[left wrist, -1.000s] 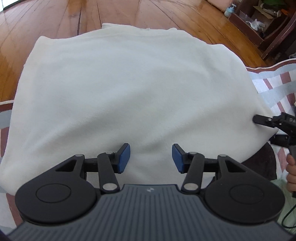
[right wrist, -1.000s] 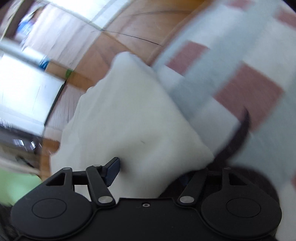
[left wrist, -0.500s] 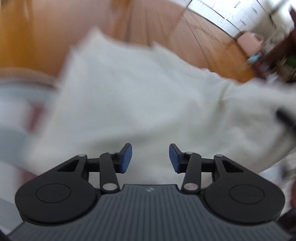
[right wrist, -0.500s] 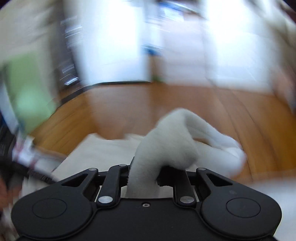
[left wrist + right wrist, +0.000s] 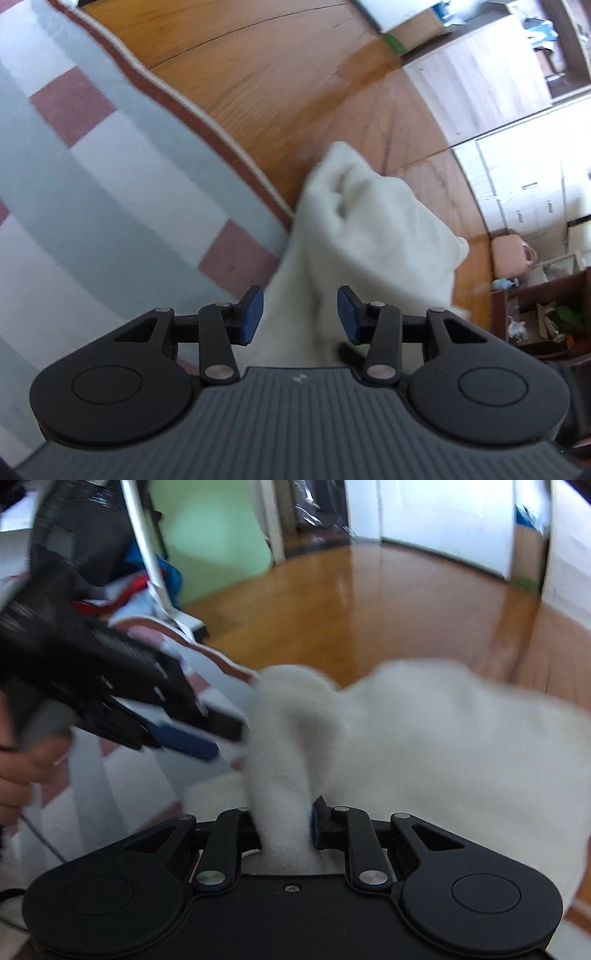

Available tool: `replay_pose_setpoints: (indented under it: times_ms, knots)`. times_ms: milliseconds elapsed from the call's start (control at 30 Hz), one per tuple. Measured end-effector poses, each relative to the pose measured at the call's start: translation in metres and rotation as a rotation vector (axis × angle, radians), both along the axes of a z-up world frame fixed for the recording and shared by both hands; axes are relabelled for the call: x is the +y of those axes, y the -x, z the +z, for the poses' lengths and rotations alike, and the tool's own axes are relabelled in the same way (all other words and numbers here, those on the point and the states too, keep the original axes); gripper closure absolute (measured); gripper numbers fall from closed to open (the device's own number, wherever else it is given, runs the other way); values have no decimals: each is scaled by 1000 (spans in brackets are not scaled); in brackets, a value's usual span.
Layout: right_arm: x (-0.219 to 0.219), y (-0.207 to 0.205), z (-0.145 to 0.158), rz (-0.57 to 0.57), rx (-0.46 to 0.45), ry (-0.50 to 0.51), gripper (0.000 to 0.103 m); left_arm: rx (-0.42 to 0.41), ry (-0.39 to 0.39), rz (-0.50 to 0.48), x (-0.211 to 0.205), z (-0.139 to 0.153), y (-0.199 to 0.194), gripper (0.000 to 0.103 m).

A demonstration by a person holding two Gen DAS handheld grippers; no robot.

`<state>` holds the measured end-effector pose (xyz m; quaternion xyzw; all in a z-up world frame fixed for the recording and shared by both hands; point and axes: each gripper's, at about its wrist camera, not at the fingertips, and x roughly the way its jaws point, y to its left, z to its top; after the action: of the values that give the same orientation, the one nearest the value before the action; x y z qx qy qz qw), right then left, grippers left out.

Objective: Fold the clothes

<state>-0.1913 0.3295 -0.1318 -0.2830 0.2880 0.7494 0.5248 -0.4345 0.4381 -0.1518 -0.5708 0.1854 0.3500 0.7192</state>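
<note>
Fold is mid-way, I judge: the white fleece garment [image 5: 373,236] is lifted off the checked rug [image 5: 110,192] and bunched, nothing squared flat yet. Left gripper [image 5: 300,316]: jaws part open, cloth running between the pads, none visibly pinched. Right gripper [image 5: 284,825]: jaws have just been closing, now clamped on a thick roll of the garment, rest trailing right.

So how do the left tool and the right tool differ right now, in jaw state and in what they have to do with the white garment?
The right tool is clamped on a bunched fold of the white garment; the left tool stands open, the cloth lying beyond its blue pads, not pinched. The right tool's jaws sit narrow with cloth filling the gap; the left tool's gap is wide. The left tool's jaws have just closed slightly. Both are black two-finger tools.
</note>
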Motion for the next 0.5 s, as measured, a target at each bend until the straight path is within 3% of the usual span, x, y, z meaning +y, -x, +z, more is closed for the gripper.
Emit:
replay_pose_setpoints:
  times_ms: [167, 233, 300, 333, 400, 500]
  knots:
    - [-5, 1, 5, -3, -31, -7, 79, -77, 0, -64, 3, -1, -2, 57]
    - [-5, 8, 14, 30, -56, -2, 69, -79, 15, -70, 7, -6, -5, 57]
    - [-18, 15, 26, 134, -86, 19, 48, -73, 24, -62, 7, -5, -3, 57]
    - [-29, 16, 31, 184, -107, 26, 45, -69, 16, -67, 8, -2, -3, 57]
    - [-50, 10, 38, 196, -139, 28, 45, -56, -2, -68, 6, 3, -1, 57]
    - [-81, -8, 38, 121, -194, 41, 44, -80, -8, -62, 3, 7, 6, 57]
